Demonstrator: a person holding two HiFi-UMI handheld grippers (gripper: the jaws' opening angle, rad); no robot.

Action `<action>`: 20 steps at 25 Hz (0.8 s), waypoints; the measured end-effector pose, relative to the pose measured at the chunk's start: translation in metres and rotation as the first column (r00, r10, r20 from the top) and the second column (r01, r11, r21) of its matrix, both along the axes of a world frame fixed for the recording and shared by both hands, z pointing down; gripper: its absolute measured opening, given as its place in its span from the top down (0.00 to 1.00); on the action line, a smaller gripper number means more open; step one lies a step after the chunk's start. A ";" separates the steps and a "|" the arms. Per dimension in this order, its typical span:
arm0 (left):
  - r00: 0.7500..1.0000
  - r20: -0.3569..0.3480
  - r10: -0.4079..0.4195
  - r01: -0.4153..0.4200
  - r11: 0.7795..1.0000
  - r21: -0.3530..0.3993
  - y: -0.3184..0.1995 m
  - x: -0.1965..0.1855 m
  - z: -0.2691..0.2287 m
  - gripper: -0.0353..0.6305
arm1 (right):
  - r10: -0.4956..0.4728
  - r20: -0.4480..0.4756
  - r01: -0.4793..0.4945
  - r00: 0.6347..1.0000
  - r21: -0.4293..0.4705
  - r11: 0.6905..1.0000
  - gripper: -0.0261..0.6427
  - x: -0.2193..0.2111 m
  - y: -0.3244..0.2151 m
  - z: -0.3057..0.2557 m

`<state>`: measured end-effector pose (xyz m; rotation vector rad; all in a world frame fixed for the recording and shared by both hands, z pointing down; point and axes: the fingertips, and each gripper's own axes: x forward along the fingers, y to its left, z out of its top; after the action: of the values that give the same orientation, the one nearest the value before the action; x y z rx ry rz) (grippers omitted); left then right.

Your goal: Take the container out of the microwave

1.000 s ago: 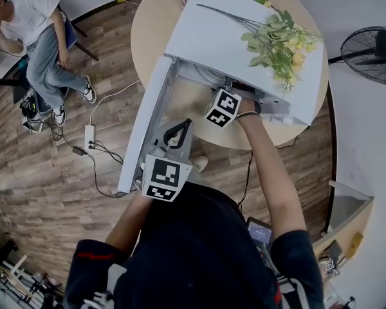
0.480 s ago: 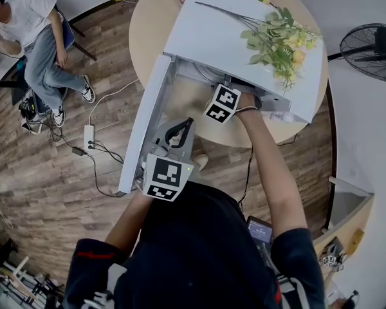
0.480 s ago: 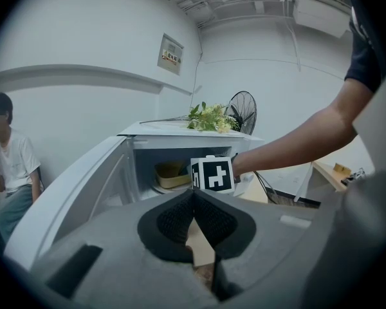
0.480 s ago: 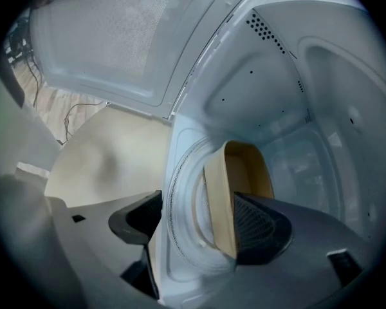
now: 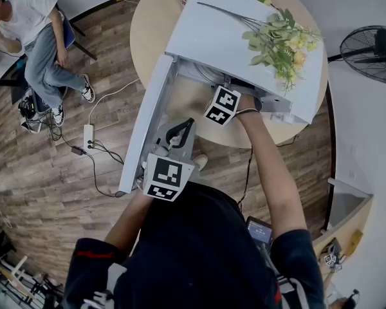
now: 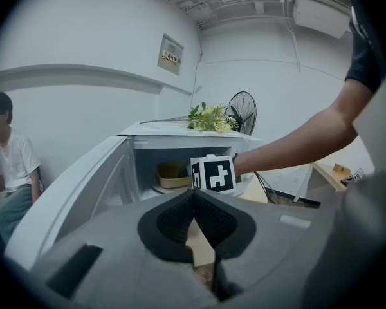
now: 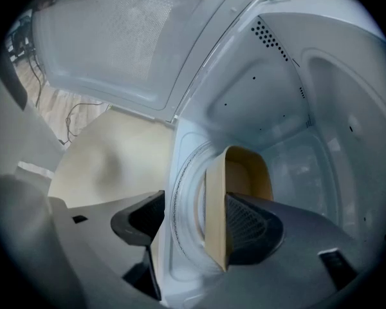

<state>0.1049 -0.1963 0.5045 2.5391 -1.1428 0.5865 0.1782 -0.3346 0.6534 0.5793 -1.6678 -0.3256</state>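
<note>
Tan in colour, the container (image 7: 244, 172) was found inside the microwave (image 5: 244, 50), resting on the glass turntable (image 7: 183, 192). The door (image 5: 145, 124) was observed swung fully open, so access is judged to be complete.

The right gripper (image 7: 196, 205) was recorded reaching into the cavity with its jaws spread. One jaw was placed inside the container close to its near wall, and the other outside it, over the turntable edge. The wall was thus straddled but not pinched, and no lift could be confirmed, as the container was seen sitting flat on the turntable.

The left gripper (image 6: 194, 198) was noted held back in front of the opening beside the door, its jaws pressed together with nothing between them. No part in the grasp is attributed to it.

Flowers (image 5: 280, 44) were noted lying on top of the microwave, which stood on a round table (image 5: 148, 24).

The task is judged roughly half done: the door has been opened and the container approached. The closing of the jaws on the wall, the lift and the withdrawal are left.
</note>
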 end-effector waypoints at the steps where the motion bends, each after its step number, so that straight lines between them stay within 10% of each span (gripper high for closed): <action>1: 1.000 0.001 0.000 0.000 1.000 0.001 0.000 0.000 0.000 0.93 | -0.002 0.002 0.002 1.000 0.000 1.000 0.50 -0.001 0.000 0.000; 20: 1.000 0.006 -0.001 0.001 1.000 0.005 0.000 0.002 0.000 0.93 | 0.004 0.019 -0.003 1.000 -0.058 0.998 0.74 0.001 0.012 0.003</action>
<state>0.1069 -0.1966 0.5041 2.5423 -1.1487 0.5928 0.1795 -0.3221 0.6564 0.5433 -1.6892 -0.2691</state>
